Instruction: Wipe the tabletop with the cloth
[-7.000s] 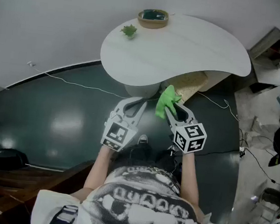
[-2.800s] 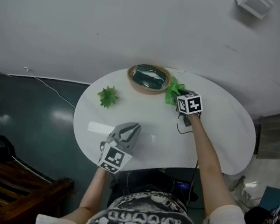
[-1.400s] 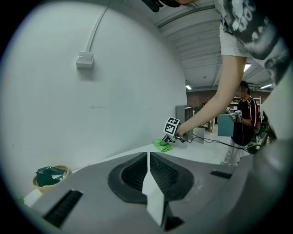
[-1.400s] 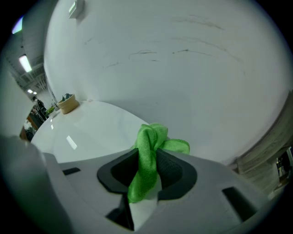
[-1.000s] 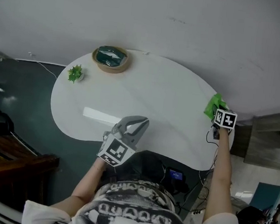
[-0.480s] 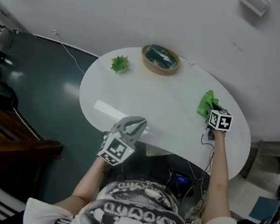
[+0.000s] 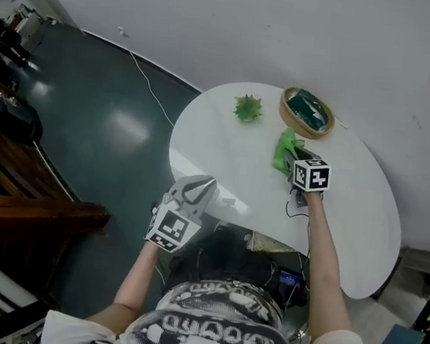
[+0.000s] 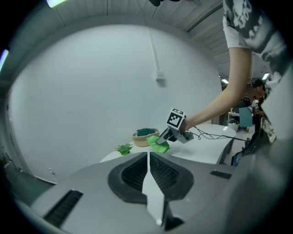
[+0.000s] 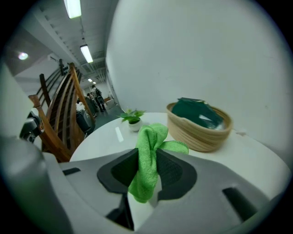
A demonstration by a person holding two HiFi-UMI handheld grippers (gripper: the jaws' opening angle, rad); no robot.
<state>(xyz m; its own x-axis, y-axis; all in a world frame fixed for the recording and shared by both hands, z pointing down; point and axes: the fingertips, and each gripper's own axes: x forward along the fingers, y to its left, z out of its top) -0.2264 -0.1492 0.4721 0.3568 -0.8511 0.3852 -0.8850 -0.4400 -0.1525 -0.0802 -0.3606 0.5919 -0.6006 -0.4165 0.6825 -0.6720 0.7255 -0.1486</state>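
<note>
A green cloth (image 7: 284,150) lies bunched on the white kidney-shaped tabletop (image 7: 352,212), just in front of a woven basket (image 7: 307,112). My right gripper (image 7: 293,157) is shut on it; in the right gripper view the cloth (image 9: 149,155) hangs pinched between the jaws, with the basket (image 9: 199,123) close ahead on the right. My left gripper (image 7: 201,183) hovers at the table's near left edge, shut on nothing. In the left gripper view its jaws (image 8: 149,156) meet, and beyond them are the right gripper (image 8: 170,133) and the cloth (image 8: 158,143).
A small potted plant (image 7: 247,107) stands left of the basket, which holds a dark green thing. A black cable (image 7: 295,208) trails on the table by my right forearm. Wooden stairs (image 7: 22,193) stand at the left on the dark floor, and a white wall runs behind the table.
My right gripper has dragged the cloth from the table's right end leftward to a spot beside the basket. The left gripper stays shut near the front edge.
</note>
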